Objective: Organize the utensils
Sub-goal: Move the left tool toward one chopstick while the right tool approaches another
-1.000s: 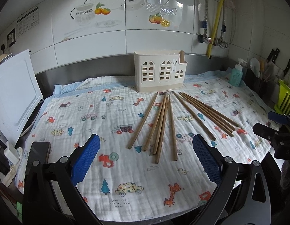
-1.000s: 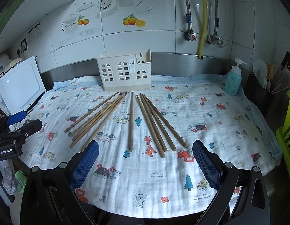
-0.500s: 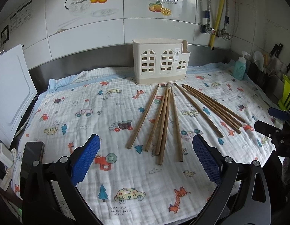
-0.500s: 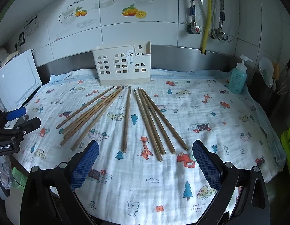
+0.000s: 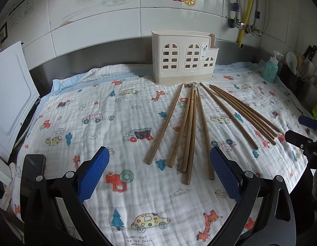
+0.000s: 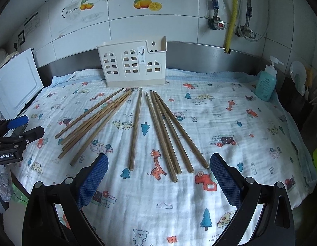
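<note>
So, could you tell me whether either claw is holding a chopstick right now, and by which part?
Nothing is held. The left claw and right claw are both open above the cloth; all the chopsticks lie loose on it.

Ten long brown wooden chopsticks (image 6: 135,129) lie fanned on the printed cloth — one cream plastic utensil holder (image 6: 133,65) behind them, one teal soap pump bottle (image 6: 266,84) at right.
</note>
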`<state>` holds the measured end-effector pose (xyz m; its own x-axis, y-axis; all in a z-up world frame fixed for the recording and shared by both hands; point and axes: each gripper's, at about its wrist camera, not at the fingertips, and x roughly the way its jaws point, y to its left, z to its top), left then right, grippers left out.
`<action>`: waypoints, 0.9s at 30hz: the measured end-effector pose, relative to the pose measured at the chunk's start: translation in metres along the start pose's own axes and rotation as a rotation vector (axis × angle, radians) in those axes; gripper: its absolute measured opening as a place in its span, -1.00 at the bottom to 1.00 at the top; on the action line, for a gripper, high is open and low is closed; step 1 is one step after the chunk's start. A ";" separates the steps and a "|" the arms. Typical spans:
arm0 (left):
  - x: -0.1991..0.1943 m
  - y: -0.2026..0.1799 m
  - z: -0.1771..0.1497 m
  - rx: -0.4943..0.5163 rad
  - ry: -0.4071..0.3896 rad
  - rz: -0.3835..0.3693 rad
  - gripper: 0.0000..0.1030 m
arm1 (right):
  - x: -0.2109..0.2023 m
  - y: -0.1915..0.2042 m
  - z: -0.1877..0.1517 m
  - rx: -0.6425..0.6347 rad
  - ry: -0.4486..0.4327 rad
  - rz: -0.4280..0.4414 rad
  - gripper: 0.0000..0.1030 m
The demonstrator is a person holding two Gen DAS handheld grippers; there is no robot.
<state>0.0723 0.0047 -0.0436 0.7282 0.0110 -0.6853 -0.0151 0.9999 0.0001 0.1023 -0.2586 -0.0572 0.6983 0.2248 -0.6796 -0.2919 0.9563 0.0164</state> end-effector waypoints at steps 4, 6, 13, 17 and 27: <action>0.006 0.003 0.001 -0.003 0.017 -0.004 0.88 | 0.005 -0.002 0.001 -0.002 0.009 0.000 0.87; 0.010 0.005 0.003 -0.002 0.034 -0.011 0.88 | 0.008 -0.002 0.002 -0.004 0.014 0.005 0.87; 0.020 0.012 0.006 0.000 0.072 -0.047 0.88 | 0.016 -0.004 0.006 -0.016 0.025 0.006 0.86; 0.030 0.025 0.009 -0.047 0.095 -0.076 0.88 | 0.021 -0.008 0.007 -0.013 0.035 0.016 0.86; 0.061 0.028 0.019 0.013 0.122 -0.039 0.87 | 0.035 -0.025 0.016 -0.008 0.048 0.022 0.83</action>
<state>0.1294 0.0340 -0.0714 0.6396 -0.0281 -0.7682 0.0206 0.9996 -0.0193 0.1443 -0.2714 -0.0698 0.6598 0.2368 -0.7132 -0.3122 0.9496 0.0265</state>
